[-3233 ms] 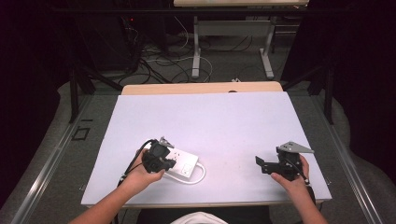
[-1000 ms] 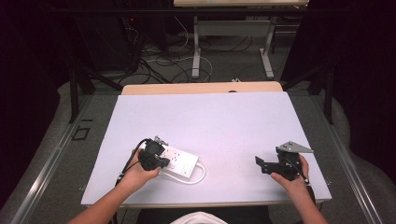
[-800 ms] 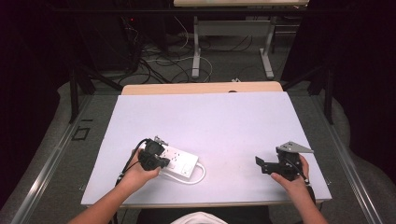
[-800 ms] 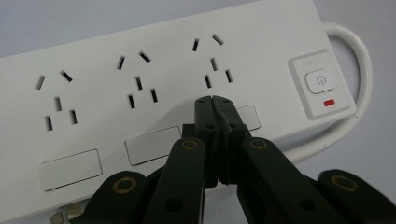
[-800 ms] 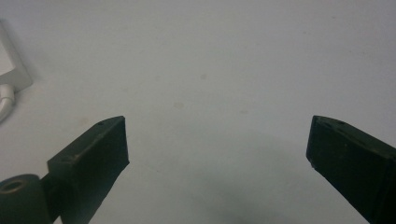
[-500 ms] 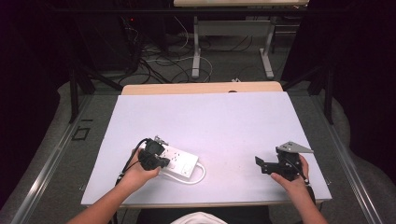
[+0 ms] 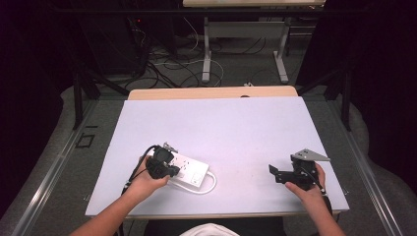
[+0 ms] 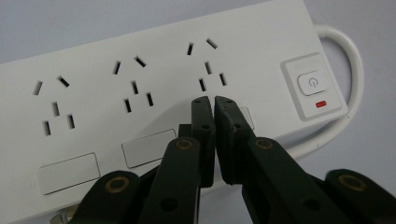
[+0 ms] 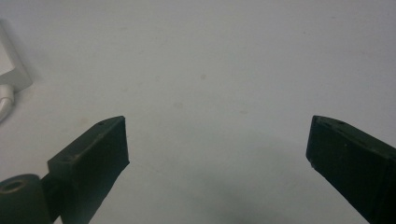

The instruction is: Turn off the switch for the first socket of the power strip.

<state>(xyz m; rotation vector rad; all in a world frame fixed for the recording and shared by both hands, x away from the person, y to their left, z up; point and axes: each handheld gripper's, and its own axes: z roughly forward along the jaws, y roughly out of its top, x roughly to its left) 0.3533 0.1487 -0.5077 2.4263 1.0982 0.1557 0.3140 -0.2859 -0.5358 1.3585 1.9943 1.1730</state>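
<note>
Broadly, table: bare beyond the strip.
Power strip: near-left on table, sockets vacant, switch apparently unpressed.
Left gripper: jaws together, tips over strip.
Right gripper: jaws apart, idle, well away.

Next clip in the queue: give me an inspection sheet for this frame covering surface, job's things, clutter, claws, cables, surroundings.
Surface: white table top, bare apart from the items below.
Job's things: white power strip, three sockets and a switch with a red mark.
Clutter: nothing seen.
Claws: left claw shut, tips over the strip near the socket closest to the switch; right claw open, empty, above bare table.
Cables: strip's white cord loops beside it.
Surroundings: dark floor, loose cables, table legs beyond.
</note>
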